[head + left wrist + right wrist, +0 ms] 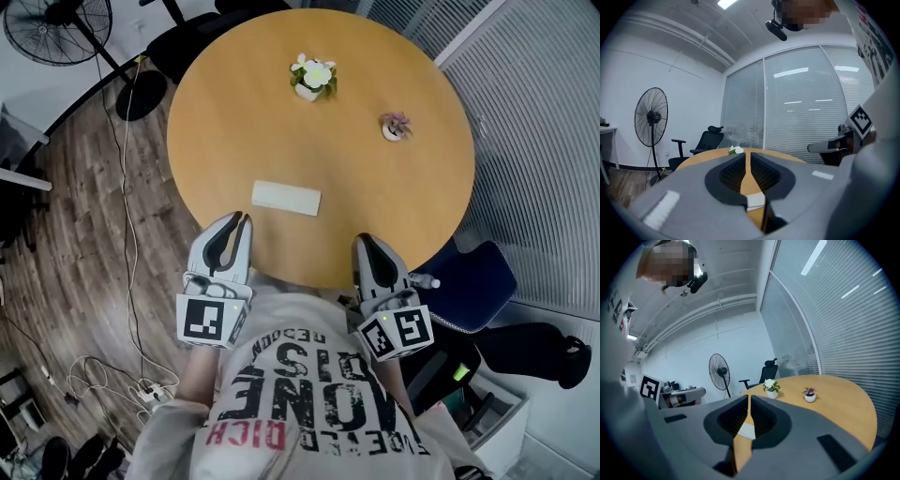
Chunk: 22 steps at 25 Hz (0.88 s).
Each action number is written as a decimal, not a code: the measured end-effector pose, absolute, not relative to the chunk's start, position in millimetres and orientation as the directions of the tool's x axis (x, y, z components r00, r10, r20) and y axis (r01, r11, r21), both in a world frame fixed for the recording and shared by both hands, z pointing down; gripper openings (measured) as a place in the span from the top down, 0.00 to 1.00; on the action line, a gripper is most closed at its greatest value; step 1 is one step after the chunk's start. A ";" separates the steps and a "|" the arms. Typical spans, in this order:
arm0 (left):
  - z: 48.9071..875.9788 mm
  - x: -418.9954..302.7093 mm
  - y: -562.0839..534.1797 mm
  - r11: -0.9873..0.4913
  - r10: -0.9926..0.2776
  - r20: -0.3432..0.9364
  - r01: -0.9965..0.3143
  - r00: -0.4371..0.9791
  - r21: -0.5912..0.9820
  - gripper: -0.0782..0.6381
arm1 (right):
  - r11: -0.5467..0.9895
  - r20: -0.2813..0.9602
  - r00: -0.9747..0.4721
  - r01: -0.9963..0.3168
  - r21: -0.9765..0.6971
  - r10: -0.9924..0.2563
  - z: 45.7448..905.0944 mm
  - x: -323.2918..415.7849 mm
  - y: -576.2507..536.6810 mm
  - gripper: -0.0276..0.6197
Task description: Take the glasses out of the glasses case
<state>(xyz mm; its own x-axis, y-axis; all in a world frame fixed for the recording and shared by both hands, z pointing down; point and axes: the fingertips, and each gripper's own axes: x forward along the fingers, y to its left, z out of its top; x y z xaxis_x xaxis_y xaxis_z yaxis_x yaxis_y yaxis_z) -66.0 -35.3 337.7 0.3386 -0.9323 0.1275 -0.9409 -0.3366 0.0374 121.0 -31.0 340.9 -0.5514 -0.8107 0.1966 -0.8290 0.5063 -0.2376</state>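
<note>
A white, flat glasses case (286,197) lies shut on the round wooden table (281,122), near its front edge. My left gripper (241,218) hovers at that edge just in front of the case's left end, its jaws a narrow gap apart with nothing between them. In the left gripper view (747,157) the case (754,200) shows through the gap. My right gripper (364,240) is at the table's edge to the right of the case, shut and empty. In the right gripper view (749,398) the case (746,430) lies ahead, low between the jaws. No glasses are visible.
A white pot of white flowers (312,78) and a small pot with a pink plant (396,126) stand on the far half of the table. A blue chair (473,281) is at the right, a floor fan (52,23) and cables (131,384) at the left.
</note>
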 end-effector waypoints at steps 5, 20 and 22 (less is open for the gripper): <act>336.8 -69.1 -47.2 -0.332 -0.934 0.130 -0.943 0.334 0.038 0.83 | 0.499 0.207 -0.546 -0.833 -0.240 -0.812 341.7 120.1 -40.7 0.92; 334.3 -87.1 -78.7 -0.427 -0.892 0.148 -0.904 0.427 0.034 0.83 | 0.431 0.192 -0.474 -0.873 -0.227 -0.859 327.5 97.7 -58.9 0.92; 334.1 -86.2 -82.9 -0.438 -0.887 0.144 -0.898 0.438 0.034 0.83 | 0.423 0.191 -0.465 -0.878 -0.223 -0.864 327.4 98.2 -60.3 0.92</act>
<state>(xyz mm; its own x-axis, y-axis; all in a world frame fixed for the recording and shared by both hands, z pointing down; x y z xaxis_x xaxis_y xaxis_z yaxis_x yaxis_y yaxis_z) -86.2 -82.9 334.1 0.4380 -0.8873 0.1444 -0.8984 -0.4379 0.0342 98.2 -60.3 327.4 -0.4648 -0.8645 0.1912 -0.8783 0.4230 -0.2229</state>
